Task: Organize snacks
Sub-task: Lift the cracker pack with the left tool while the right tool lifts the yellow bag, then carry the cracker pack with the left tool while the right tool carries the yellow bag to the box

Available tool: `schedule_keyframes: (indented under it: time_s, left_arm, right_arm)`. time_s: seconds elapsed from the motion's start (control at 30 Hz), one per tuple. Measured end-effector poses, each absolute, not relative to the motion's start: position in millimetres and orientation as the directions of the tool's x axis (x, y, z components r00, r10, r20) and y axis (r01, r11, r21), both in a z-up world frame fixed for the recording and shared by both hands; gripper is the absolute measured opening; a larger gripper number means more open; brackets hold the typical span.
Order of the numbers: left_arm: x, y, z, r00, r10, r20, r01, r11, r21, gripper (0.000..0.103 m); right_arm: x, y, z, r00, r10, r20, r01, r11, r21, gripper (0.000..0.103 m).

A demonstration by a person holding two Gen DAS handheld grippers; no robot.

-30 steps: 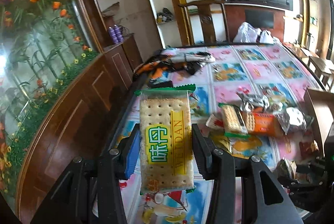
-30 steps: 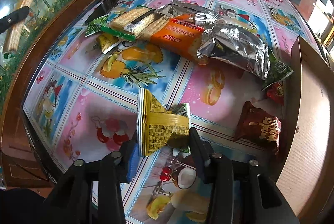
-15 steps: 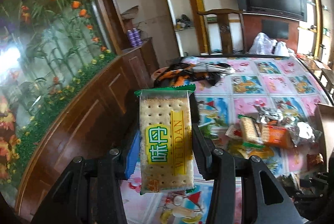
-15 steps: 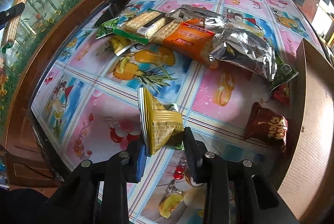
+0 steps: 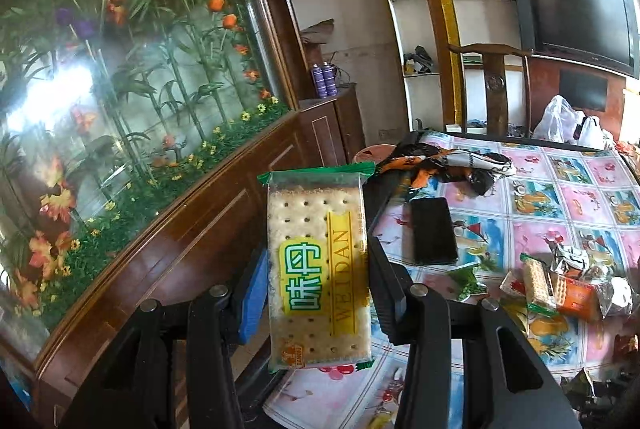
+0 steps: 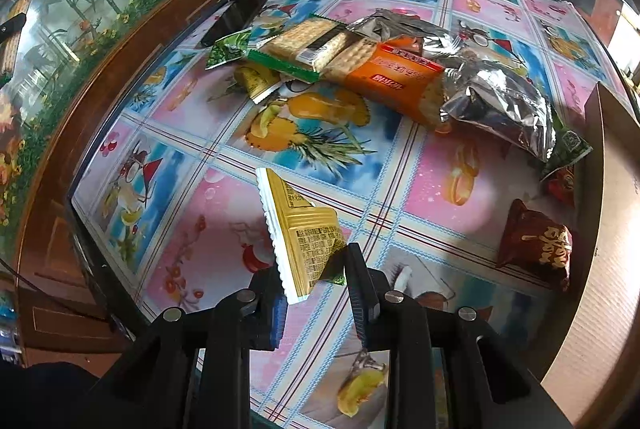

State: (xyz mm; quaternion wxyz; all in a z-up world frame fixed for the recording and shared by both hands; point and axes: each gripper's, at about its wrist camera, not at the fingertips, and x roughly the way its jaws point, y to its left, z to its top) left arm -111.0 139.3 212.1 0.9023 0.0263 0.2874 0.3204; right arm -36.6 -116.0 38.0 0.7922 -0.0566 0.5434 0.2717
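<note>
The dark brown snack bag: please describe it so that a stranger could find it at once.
Look at the fruit-print tablecloth, on the side by the cardboard box. The dark brown snack bag lies there alone, apart from the pile. Only this one is brown with gold writing; the silver foil bag is shiny.

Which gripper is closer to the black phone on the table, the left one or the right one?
Left. The left gripper, holding the cracker pack, hangs just beside the black phone. The right gripper, holding a yellow packet, is further from it, across the table.
</note>
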Motion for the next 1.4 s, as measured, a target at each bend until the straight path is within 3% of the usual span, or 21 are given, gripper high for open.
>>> schedule_keyframes:
  time_s: [0.4, 0.57, 0.67, 0.8, 1.0, 1.23, 1.3, 1.4]
  left_arm:
    - [-116.7, 137.6, 211.2, 0.633, 0.586, -0.505, -0.560, 0.797, 0.223, 0.045]
    - [-111.8, 131.2, 206.8, 0.637, 0.567, -0.521, -0.542, 0.811, 0.220, 0.045]
    - [-109.1, 126.9, 201.9, 0.641, 0.552, -0.533, -0.524, 0.822, 0.222, 0.045]
    - [-102.0, 123.1, 193.5, 0.644, 0.522, -0.559, -0.498, 0.841, 0.212, 0.045]
    - [-93.2, 115.0, 187.6, 0.656, 0.495, -0.570, -0.465, 0.860, 0.211, 0.045]
    - [-80.4, 110.7, 177.5, 0.659, 0.460, -0.595, -0.422, 0.881, 0.213, 0.045]
    - [-75.6, 108.5, 174.4, 0.663, 0.446, -0.601, -0.406, 0.889, 0.213, 0.045]
    - [-69.8, 106.6, 169.1, 0.668, 0.421, -0.614, -0.379, 0.902, 0.206, 0.045]
  right_arm:
    - [-43.5, -111.0, 40.6, 0.253, 0.380, -0.890, -0.505, 0.836, 0.214, 0.029]
    - [-46.3, -116.0, 49.3, 0.216, 0.443, -0.870, -0.525, 0.804, 0.279, 0.030]
    - [-46.1, -126.5, 60.3, 0.216, 0.468, -0.857, -0.538, 0.790, 0.295, 0.036]
    - [-44.9, -132.9, 68.1, 0.248, 0.446, -0.860, -0.580, 0.780, 0.237, 0.053]
    - [-51.6, -108.7, 70.4, 0.241, 0.435, -0.867, -0.722, 0.677, 0.139, 0.060]
    - [-53.4, -80.1, 43.9, 0.226, 0.354, -0.907, -0.747, 0.661, 0.072, 0.060]
    - [-53.8, -78.8, 39.4, 0.218, 0.358, -0.908, -0.740, 0.667, 0.086, 0.053]
    - [-52.8, -81.7, 37.0, 0.215, 0.361, -0.907, -0.713, 0.693, 0.107, 0.053]
